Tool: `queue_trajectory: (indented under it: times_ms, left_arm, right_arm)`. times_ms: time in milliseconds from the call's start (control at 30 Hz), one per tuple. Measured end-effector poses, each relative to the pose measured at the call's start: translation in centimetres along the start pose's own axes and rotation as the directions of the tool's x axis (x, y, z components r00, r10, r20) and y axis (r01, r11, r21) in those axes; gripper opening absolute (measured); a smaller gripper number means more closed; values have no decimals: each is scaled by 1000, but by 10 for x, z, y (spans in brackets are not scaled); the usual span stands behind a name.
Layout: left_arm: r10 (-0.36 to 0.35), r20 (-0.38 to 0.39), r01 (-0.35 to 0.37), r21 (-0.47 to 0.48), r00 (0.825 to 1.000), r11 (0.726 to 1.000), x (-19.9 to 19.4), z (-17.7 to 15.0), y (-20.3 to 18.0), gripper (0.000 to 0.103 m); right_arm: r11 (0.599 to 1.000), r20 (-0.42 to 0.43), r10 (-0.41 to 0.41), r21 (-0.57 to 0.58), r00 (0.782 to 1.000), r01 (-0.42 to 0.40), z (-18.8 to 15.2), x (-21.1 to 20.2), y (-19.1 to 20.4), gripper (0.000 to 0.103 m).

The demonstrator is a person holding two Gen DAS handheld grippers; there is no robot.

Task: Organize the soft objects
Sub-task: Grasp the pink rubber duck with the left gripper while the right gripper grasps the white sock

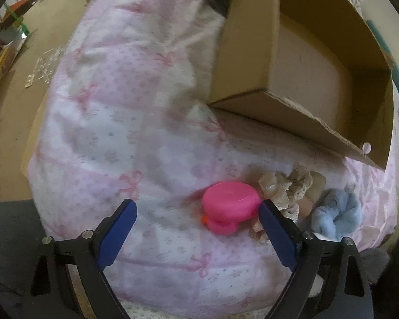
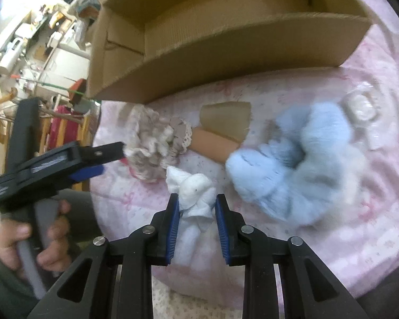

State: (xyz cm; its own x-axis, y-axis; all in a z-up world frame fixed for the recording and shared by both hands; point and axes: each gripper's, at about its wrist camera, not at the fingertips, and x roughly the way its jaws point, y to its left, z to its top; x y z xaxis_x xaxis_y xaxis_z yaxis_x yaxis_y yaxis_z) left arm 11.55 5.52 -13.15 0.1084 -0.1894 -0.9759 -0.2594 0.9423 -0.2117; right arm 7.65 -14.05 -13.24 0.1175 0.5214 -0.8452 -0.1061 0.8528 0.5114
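So far, nothing appears to be packed: the open cardboard box (image 2: pixel 226 40) sits at the far side of the pink quilted bedding (image 1: pixel 106 133), and the part of its inside that you can see holds no soft items. Everything soft lies on the bedding just near of the box. From left to right in the right wrist view you have a beige lace scrunchie (image 2: pixel 157 143), a small white cloth piece (image 2: pixel 194 194), and a fluffy light blue scrunchie (image 2: pixel 298 159). A brown cardboard scrap (image 2: pixel 226 122) and a clear plastic packet (image 2: pixel 361 109) lie between these and the box. A hard-looking pink plastic toy (image 1: pixel 230 207) sits just left of the lace scrunchie in the left wrist view.

Your right gripper (image 2: pixel 195 212) is low over the bedding, pointing toward the box, with its blue pads on either side of the white cloth piece. The pads look pressed against the cloth, though blur makes it hard to be sure how firm the pinch is; I judge it is gripping.

Your left gripper (image 1: pixel 198 210) is spread wide and holds nothing. Its right pad is just beside the pink toy, the left pad well apart. In the right wrist view your left hand (image 2: pixel 37 242) wraps the handle at the left edge, the tool aimed rightward at the lace scrunchie.

All the soft pieces remain to be moved, starting, I judge, with the white cloth.
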Motion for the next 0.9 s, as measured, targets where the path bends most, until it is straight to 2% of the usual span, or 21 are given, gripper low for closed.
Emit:
queue_trajectory:
  times_ms: [33, 100, 167, 333, 433, 667, 900]
  left_arm:
    - [-4, -7, 5, 7, 1000, 1000, 4, 1, -4, 89]
    - [-20, -21, 20, 18, 1000, 1000, 10, 4, -12, 78]
    - [-19, -25, 20, 31, 1000, 999, 15, 6, -18, 55]
    - [-11, -31, 12, 41, 999, 999, 24, 14, -26, 43]
    - [-14, -10, 14, 50, 1000, 999, 25, -3, -29, 43]
    - [41, 107, -50, 81, 993, 995, -4, -14, -22, 43]
    - [64, 126, -75, 88, 990, 993, -14, -21, -11, 43]
  right_arm:
    - [1000, 13, 3, 0, 1000, -3, -1, -7, -2, 29]
    - [1000, 41, 14, 5, 999, -14, -2, -18, -6, 29]
    - [999, 71, 32, 11, 997, -33, -5, -27, -10, 29]
    - [999, 107, 43, 27, 993, -46, -7, -39, -22, 29]
    - [998, 112, 45, 33, 993, -49, -7, -40, -25, 29]
    - [998, 142, 51, 25, 989, -55, -10, -42, -25, 29]
    - [999, 158, 40, 17, 987, -43, -14, -46, -26, 29]
